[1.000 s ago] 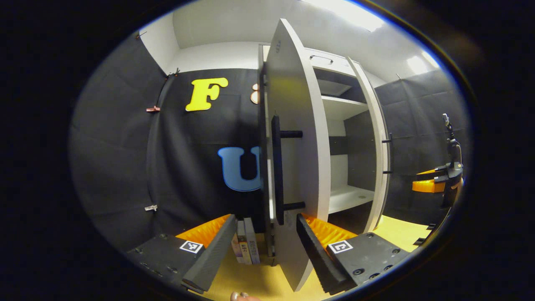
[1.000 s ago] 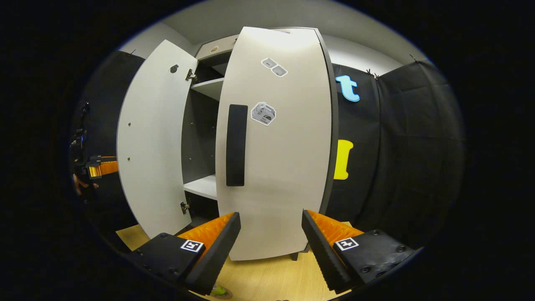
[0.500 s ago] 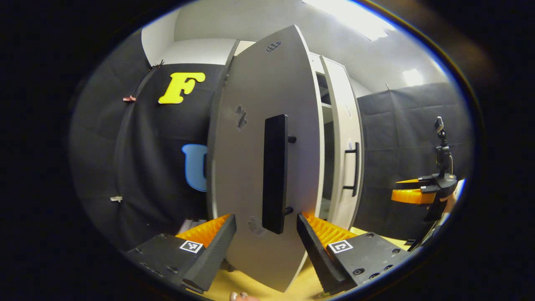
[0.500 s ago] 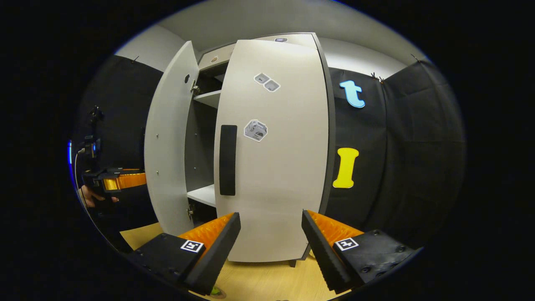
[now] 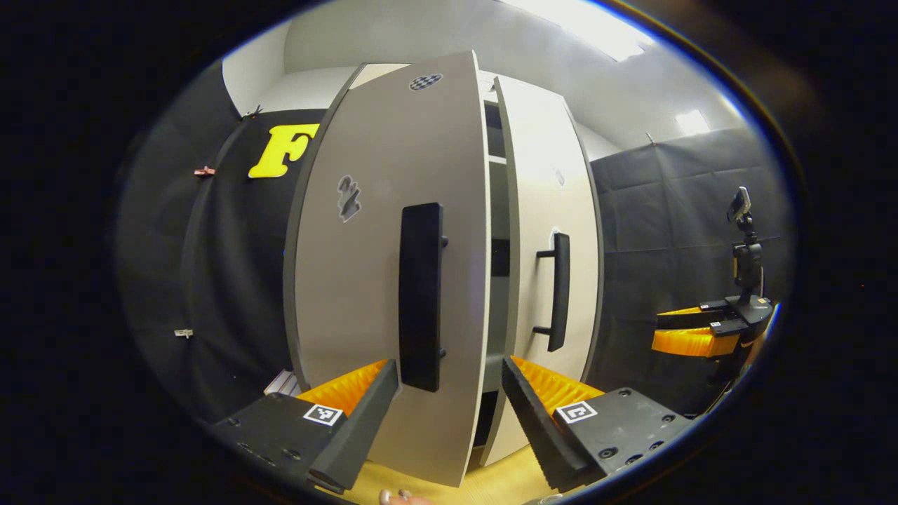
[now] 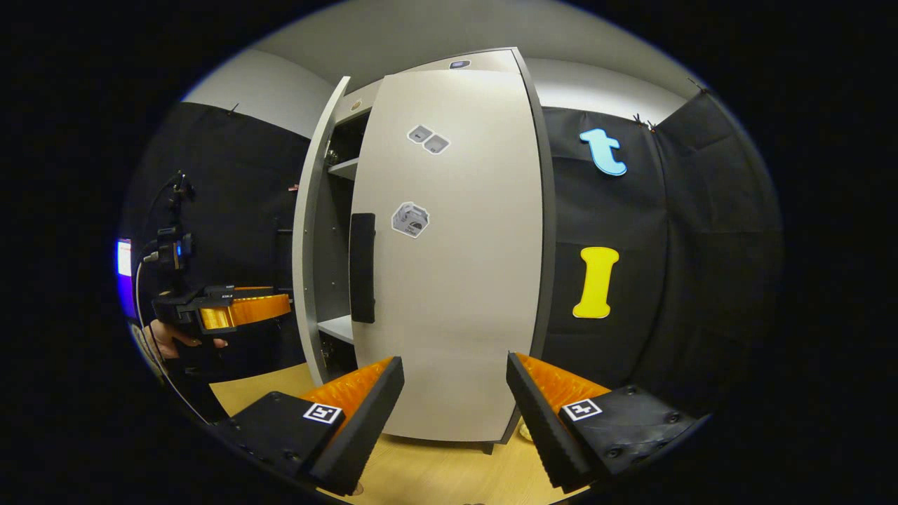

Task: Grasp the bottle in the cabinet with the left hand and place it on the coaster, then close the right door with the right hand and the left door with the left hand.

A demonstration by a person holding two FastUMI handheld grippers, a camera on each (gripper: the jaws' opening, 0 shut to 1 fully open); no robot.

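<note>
**Fingers spread on both grippers, cabinet doors nearly shut**

Fingers [image 5: 358, 421] of the left gripper [image 5: 449, 414] spread wide, nothing held between them. Aimed at the left door [image 5: 365, 280] of the cabinet [image 6: 337, 210], with the door's dark vertical handle [image 5: 419, 294] standing just above the gap between the fingertips. Whether either finger touches the door cannot be told. Door nearly closed, leaving a narrow dark slit between it and the right door [image 5: 544, 210], through which a little of a shelf edge shows. Right door's own handle [image 5: 559, 291] seen side-on, just past the slit. A sticker [image 5: 347, 198] on the left door's face, another small checkered one [image 5: 425, 82] near its top.

Right gripper [image 6: 454, 414] likewise wide open and empty, pointing at the face of the right door [image 6: 456, 280], close to it but seemingly not pressing. Right door almost shut, its handle [image 6: 362, 266] along the left edge, stickers [image 6: 410, 219] on the upper face. Left door [image 6: 309, 231] seen edge-on beside it, standing a little ajar, with a shelf [image 6: 338, 327] visible in the gap.

Left gripper [image 6: 238, 308] also seen far off at the left of the right gripper view, held by a hand [image 6: 172, 340]. Right gripper [image 5: 701, 330] seen far off at the right of the left gripper view.

Light wooden tabletop [image 6: 435, 477] under the cabinet. Bottle and coaster not to be made out; a small round thing [image 6: 525, 431] by the cabinet's foot too hidden to identify.
</note>
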